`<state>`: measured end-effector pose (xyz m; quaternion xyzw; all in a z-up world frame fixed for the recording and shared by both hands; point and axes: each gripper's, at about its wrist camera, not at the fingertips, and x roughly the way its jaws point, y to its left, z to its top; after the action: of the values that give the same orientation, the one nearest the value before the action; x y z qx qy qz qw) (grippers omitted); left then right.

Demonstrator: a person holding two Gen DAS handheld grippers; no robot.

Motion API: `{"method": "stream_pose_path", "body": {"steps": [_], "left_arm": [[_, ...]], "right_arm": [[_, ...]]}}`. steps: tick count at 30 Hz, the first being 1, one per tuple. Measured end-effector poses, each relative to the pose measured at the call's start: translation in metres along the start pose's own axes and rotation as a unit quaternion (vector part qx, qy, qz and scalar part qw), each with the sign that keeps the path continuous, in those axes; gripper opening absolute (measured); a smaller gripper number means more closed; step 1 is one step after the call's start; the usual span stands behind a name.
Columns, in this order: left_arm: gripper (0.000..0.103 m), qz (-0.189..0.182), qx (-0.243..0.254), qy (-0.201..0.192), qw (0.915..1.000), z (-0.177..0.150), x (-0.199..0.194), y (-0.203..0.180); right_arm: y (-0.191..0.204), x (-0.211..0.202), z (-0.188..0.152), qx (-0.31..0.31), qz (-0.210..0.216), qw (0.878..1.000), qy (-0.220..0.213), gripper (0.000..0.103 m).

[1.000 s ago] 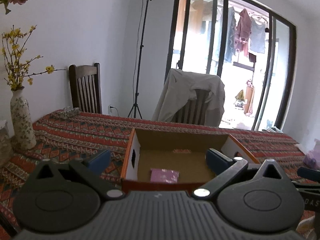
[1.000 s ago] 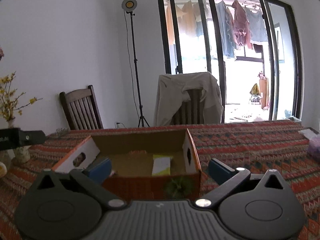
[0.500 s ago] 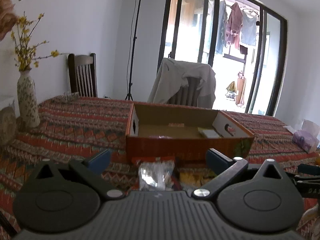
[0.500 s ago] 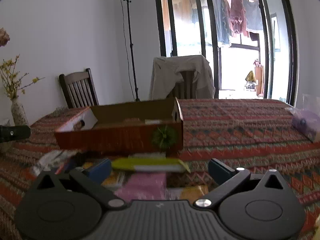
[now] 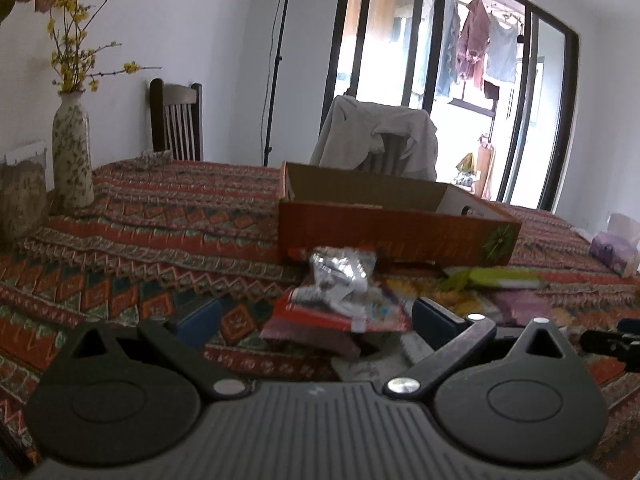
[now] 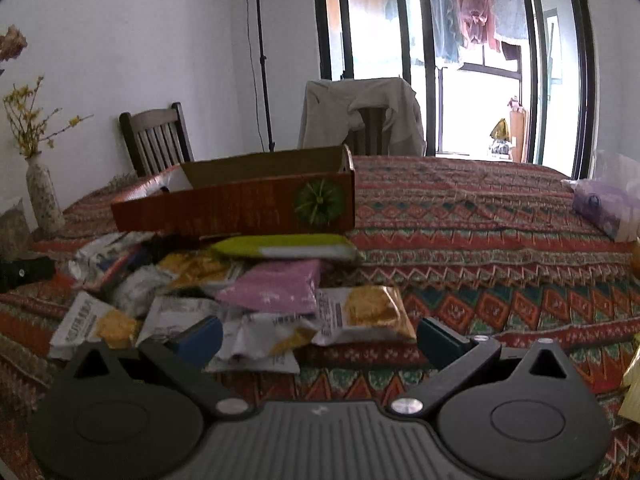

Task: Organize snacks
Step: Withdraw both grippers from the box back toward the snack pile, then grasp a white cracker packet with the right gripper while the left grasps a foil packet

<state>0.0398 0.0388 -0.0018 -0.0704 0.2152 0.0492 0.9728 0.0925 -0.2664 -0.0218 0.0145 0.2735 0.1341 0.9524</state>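
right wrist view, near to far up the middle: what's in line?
Yellow-and-white snack packet → pink snack pouch → long green-and-white snack packet → orange cardboard box → chair draped with a beige jacket.

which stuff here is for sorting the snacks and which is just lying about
For the job:
- cardboard box
- green and white packet
- pink packet
- silver foil packet
- grey and yellow chip bags
- left tool, open
- right tool, open

Just lying about:
- flower vase
- purple tissue pack
- jacket on chair
- light stand
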Motion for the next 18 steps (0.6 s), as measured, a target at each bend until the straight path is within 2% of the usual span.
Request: {"method": "stream_pose_path", "body": {"steps": [9,13,18], "left_arm": [[0.103,-0.002,-0.008,-0.008,0.9999,-0.013,0.011,0.009],[0.103,-0.018,-0.016,-0.012,0.9996,-0.016,0.013,0.013],[0.103,-0.027,-0.023,-0.012,0.9993,-0.016,0.013,0.014]], "right_arm": [[0.017,0.020,0.003,-0.018,-0.001,1.000,0.012,0.103],[0.026,0.036,0.006,-0.025,-0.003,0.999,0.022,0.103],[0.036,0.054,0.009,-0.031,-0.005,0.999,0.031,0.099]]}}
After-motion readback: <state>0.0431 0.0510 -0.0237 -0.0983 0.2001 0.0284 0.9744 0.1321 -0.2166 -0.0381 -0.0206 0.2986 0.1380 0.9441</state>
